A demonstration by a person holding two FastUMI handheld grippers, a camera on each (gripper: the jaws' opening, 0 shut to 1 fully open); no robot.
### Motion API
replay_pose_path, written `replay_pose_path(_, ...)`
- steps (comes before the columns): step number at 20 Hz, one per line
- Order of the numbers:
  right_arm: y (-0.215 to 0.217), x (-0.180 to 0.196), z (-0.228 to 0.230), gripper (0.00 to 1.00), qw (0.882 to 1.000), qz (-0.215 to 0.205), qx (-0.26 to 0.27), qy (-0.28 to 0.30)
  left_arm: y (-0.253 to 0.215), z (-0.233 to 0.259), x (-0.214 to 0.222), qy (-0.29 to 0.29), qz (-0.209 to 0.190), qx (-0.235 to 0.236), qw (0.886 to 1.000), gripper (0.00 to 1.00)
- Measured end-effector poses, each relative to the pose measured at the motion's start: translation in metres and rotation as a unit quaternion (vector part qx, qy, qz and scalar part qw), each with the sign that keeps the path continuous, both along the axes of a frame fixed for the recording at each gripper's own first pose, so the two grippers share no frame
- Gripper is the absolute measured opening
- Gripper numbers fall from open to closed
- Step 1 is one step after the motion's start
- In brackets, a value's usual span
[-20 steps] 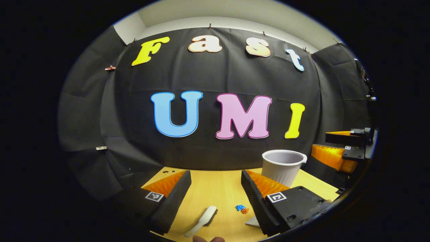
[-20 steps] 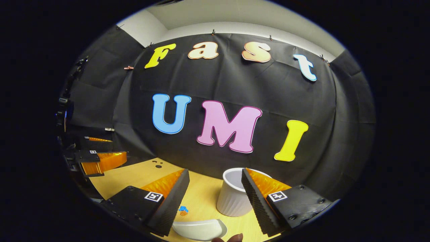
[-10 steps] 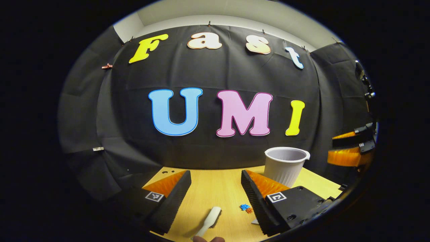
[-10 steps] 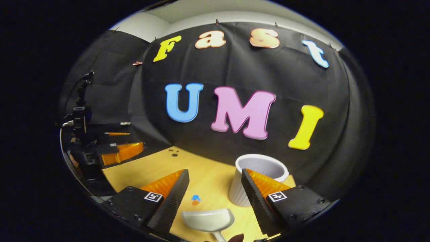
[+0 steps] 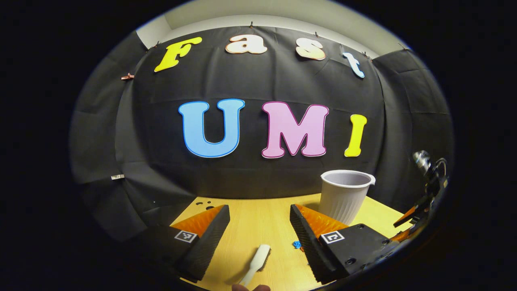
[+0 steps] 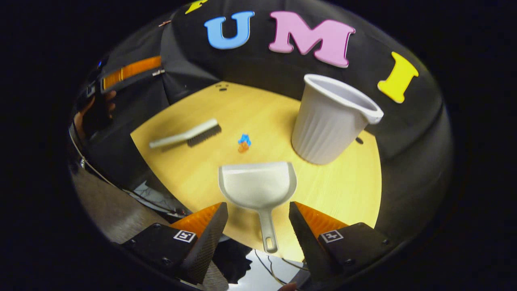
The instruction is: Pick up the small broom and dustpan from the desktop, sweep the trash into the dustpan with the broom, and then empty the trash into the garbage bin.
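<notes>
Both grippers are held apart, nothing gripped: the left gripper (image 5: pixel 259 230) over the broom (image 5: pixel 255 264), the right gripper (image 6: pixel 258 226) straddling the dustpan (image 6: pixel 258 186) handle (near edge of the worktop (image 6: pixel 343 190)). Trash (image 6: pixel 243 142) is seen mid-worktop, the bin (image 6: pixel 329 121) towards the far edge.

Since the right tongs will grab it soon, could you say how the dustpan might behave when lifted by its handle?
The dustpan looks like thin moulded plastic, so probably light and stiff. Its handle is narrow and smooth, so it may twist between the fingers. The broad scoop sits far from the grip, so it could droop forward.
</notes>
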State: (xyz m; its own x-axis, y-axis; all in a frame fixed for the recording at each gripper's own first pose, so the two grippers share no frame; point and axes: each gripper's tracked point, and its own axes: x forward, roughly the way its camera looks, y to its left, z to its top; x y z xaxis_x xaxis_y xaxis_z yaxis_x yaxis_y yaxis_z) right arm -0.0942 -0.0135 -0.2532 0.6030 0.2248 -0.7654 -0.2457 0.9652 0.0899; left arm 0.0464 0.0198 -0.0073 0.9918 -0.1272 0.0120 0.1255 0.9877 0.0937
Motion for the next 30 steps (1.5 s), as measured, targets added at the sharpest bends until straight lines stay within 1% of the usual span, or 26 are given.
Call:
replay_pose_path(2,-0.002,-0.002,-0.032,0.94,0.999,0.013,-0.014,0.034,0.000,-0.003,-0.002,0.002,-0.001,0.002,1.000,0.95)
replay_pose_path(4,-0.004,-0.002,-0.055,0.92,0.998,0.024,-0.025,0.059,0.000,-0.007,-0.003,0.003,0.000,0.005,1.000,0.95)
replay_pose_path(8,-0.005,0.007,-0.095,0.89,0.994,0.024,-0.036,0.098,0.002,-0.012,-0.005,0.010,0.005,0.008,1.000,0.95)
replay_pose_path(10,-0.005,0.011,-0.110,0.84,0.993,0.024,-0.040,0.107,0.003,-0.016,-0.008,0.013,0.010,0.007,1.000,0.95)
replay_pose_path(11,-0.006,0.013,-0.117,0.80,0.992,0.023,-0.044,0.114,0.003,-0.016,-0.008,0.016,0.012,0.007,1.000,0.95)
replay_pose_path(13,0.001,0.016,-0.126,0.75,0.991,0.025,-0.038,0.126,0.004,-0.022,-0.011,0.022,0.018,0.008,1.000,0.96)
replay_pose_path(18,0.013,0.027,-0.142,0.75,0.988,0.036,-0.027,0.150,0.009,-0.027,-0.019,0.028,0.035,0.007,0.999,0.95)
replay_pose_path(20,0.012,0.028,-0.147,0.73,0.986,0.036,-0.030,0.159,0.012,-0.029,-0.022,0.032,0.045,0.008,0.998,0.95)
replay_pose_path(21,0.016,0.029,-0.148,0.65,0.986,0.036,-0.017,0.164,0.013,-0.030,-0.023,0.034,0.048,0.009,0.998,0.95)
replay_pose_path(23,0.014,0.031,-0.147,0.53,0.985,0.021,-0.006,0.171,0.015,-0.035,-0.025,0.038,0.052,0.010,0.998,0.95)
replay_pose_path(24,0.012,0.032,-0.149,0.52,0.985,0.014,-0.006,0.173,0.016,-0.039,-0.024,0.041,0.055,0.012,0.998,0.96)
replay_pose_path(25,0.014,0.033,-0.149,0.42,0.986,0.017,-0.008,0.167,0.017,-0.041,-0.024,0.045,0.057,0.013,0.997,0.96)
replay_pose_path(28,0.017,0.033,-0.149,0.41,0.988,0.037,-0.016,0.152,0.020,-0.053,-0.018,0.057,0.067,0.018,0.996,0.96)
replay_pose_path(30,0.019,0.032,-0.146,0.37,0.987,0.038,-0.009,0.154,0.022,-0.066,-0.010,0.077,0.073,0.020,0.994,0.95)
